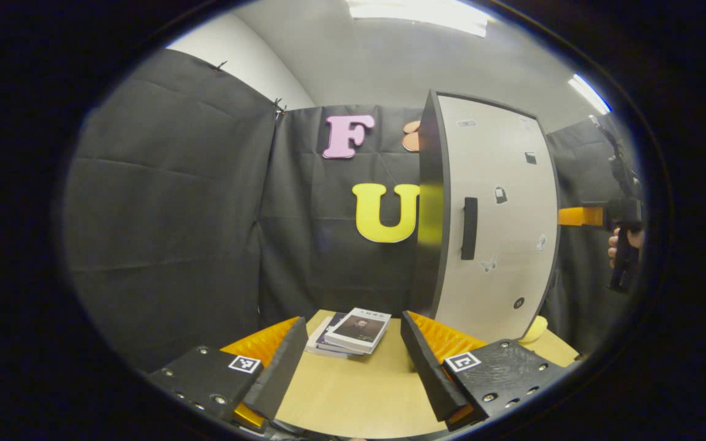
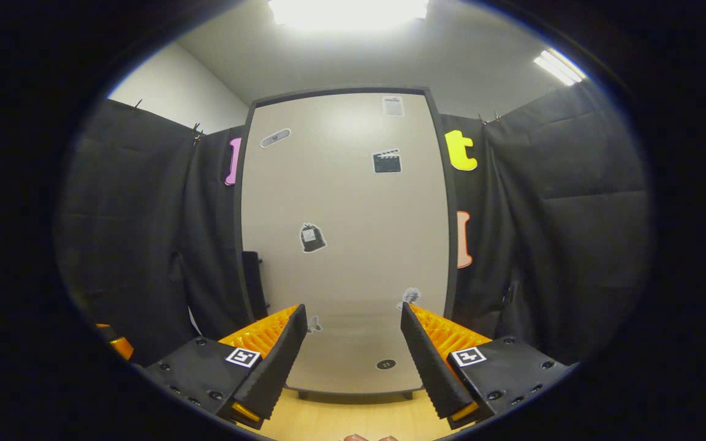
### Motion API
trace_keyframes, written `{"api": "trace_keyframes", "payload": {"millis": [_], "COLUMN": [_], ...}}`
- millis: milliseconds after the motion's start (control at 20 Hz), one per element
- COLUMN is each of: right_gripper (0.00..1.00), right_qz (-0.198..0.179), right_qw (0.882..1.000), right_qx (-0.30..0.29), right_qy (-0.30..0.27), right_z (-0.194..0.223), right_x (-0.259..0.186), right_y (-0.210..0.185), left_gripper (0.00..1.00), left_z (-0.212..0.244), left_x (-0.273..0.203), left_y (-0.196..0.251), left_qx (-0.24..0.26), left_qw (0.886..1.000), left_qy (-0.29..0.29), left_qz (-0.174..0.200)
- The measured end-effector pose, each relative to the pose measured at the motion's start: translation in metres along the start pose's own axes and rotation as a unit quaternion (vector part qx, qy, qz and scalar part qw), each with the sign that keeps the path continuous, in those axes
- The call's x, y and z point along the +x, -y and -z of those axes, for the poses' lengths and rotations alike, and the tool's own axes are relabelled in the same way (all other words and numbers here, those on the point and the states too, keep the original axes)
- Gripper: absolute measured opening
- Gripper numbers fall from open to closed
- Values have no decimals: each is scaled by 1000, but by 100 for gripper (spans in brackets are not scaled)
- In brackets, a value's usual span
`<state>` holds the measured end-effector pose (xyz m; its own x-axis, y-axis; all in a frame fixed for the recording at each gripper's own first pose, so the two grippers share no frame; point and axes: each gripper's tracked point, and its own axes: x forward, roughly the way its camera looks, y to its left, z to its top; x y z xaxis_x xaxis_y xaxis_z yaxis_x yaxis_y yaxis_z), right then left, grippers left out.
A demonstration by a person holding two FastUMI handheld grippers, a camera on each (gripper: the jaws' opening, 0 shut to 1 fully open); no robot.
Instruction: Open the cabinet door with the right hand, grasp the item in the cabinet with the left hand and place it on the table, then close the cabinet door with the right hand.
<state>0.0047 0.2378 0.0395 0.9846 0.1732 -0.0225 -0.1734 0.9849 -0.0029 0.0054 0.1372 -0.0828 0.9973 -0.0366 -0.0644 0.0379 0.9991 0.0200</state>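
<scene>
Two books [image 1: 353, 334] in a small stack, flat on the tabletop [image 1: 353, 392], lie straight ahead of the left gripper [image 1: 353, 361], just beyond the tips of its jaws and between their lines; whether this stack is the item taken from the cabinet cannot be told. Left jaws: spread wide, holding nothing.

Cabinet door [image 1: 494, 214]: pale panel with stickers and a dark vertical handle [image 1: 469, 228], standing ahead and right of the left jaws. It appears shut or nearly so; the dark side of the cabinet [image 1: 429, 208] shows beside it.

Right gripper [image 2: 353, 355]: jaws spread wide, empty, facing the door front squarely, with the door's lower edge just past the tips. In the left gripper view this gripper and the hand [image 1: 619, 242] holding it appear far right of the door.

Risks, as judgement: if the door needs a final push, open jaws pressing off-centre could rock the cabinet on the tabletop; if opening is due, the handle sits at the far left edge of the right gripper view, so a reach from here could miss it.
</scene>
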Motion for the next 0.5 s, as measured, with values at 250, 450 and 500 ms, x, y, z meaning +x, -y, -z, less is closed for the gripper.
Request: {"api": "trace_keyframes", "payload": {"millis": [250,450,500], "right_gripper": [97,94,97], "right_qz": [-35,-41,-45], "right_qw": [999,999,999], "right_qx": [32,25,25], "right_qy": [-11,-2,-2], "right_z": [-6,-13,-12], "right_x": [28,50,55], "right_y": [-50,-77,-85], "left_gripper": [93,93,93], "left_z": [15,27,29], "left_x": [6,12,12], "left_y": [-14,-30,-31], "left_qx": [-18,-13,-14], "left_qw": [1000,1000,1000], "left_qy": [-11,-23,-24], "left_qz": [4,-2,-2]}}
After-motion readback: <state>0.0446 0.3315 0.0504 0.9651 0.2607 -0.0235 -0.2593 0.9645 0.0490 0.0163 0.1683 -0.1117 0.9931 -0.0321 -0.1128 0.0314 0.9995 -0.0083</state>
